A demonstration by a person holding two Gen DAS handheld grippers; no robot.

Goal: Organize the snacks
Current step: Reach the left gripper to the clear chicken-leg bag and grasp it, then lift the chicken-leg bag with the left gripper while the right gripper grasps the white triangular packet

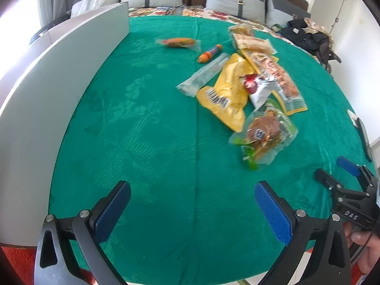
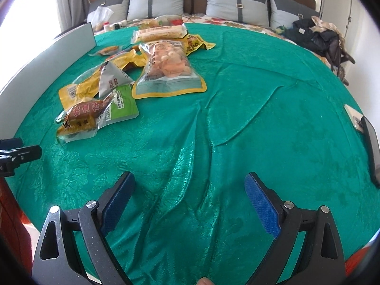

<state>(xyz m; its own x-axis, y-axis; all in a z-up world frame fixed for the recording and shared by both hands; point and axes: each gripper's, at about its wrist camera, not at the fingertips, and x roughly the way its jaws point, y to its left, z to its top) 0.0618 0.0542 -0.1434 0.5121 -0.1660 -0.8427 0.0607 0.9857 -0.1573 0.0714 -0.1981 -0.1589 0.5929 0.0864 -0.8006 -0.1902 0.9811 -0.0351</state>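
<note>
I have both grippers hovering over the near part of the green cloth point(image 2: 237, 118), and neither one holds anything: the left gripper point(image 1: 192, 204) has its jaws spread wide over bare cloth, and the right gripper point(image 2: 190, 197) is spread just as wide above a run of folds. From the left wrist camera I see the right gripper off at the right edge, with a hand point(image 1: 363, 244) on its handle. A tall grey panel point(image 1: 47, 90) stands along the left side of the cloth, a dark flat object point(image 2: 371, 147) lies at the right edge, and cushions point(image 2: 154, 2) and a heap of dark clothing point(image 2: 318, 38) sit beyond the far end. I can make out no tray or bin to receive the snacks. They lie in a loose overlapping pile toward the far middle: a yellow bag point(image 1: 228, 95) with its barcode end nearest me, a small white and red packet point(image 1: 258, 87) on top of it, and a long clear pouch of orange pieces point(image 2: 166, 68) whose long axis runs away from me. Nearest is a clear pack with a brown item point(image 1: 263, 137) on a green card. A clear sleeve point(image 1: 201, 76) lies slantwise, touching the yellow bag. Apart from the pile, an orange tube point(image 1: 210, 53) points diagonally, and a wrapped orange snack point(image 1: 178, 42) lies crosswise farther off.
</note>
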